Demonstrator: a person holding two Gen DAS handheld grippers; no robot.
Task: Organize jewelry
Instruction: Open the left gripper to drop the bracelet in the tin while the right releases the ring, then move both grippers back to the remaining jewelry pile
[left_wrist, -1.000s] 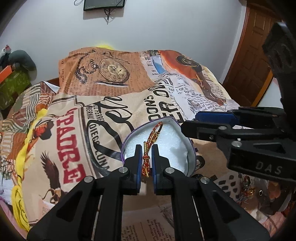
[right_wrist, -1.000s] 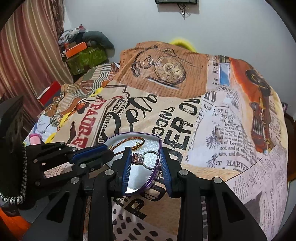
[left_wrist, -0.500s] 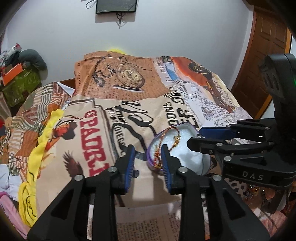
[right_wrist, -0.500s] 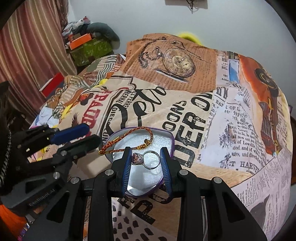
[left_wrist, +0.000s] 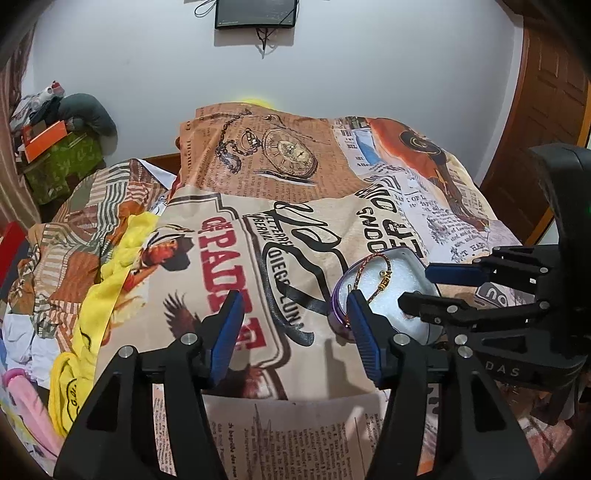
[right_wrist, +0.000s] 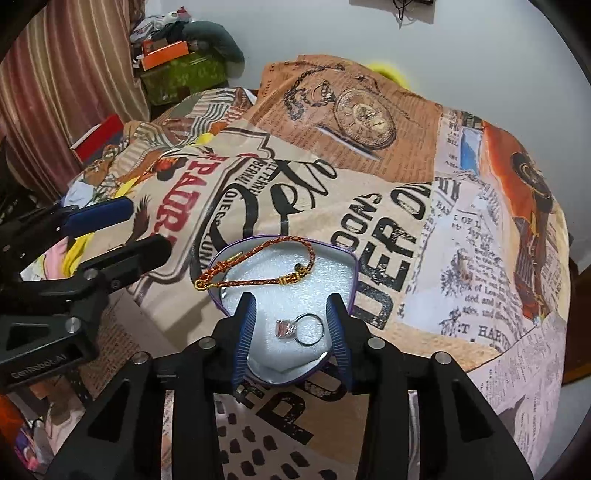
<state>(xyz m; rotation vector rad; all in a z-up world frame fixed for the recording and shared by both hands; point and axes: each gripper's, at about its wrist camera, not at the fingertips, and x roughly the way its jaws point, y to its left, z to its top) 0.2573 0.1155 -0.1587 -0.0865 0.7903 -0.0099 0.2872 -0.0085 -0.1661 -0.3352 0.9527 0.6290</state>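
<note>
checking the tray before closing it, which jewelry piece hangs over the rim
The red-and-gold braided cord bracelet: its clasp end droops over the purple-rimmed white tray's left edge. The silver ring with the pink stone lies wholly inside.

free: bedspread (left_wrist: 258, 229) left of tin (right_wrist: 347, 258) | obstacle: right gripper (left_wrist: 417, 286) over tin

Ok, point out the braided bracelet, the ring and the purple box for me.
braided bracelet (right_wrist: 255, 282): right wrist view, on the straight red-and-gold cord.
ring (right_wrist: 309, 329): right wrist view, on the silver band's rim.
purple box (right_wrist: 355, 275): right wrist view, on its right rim.
</note>
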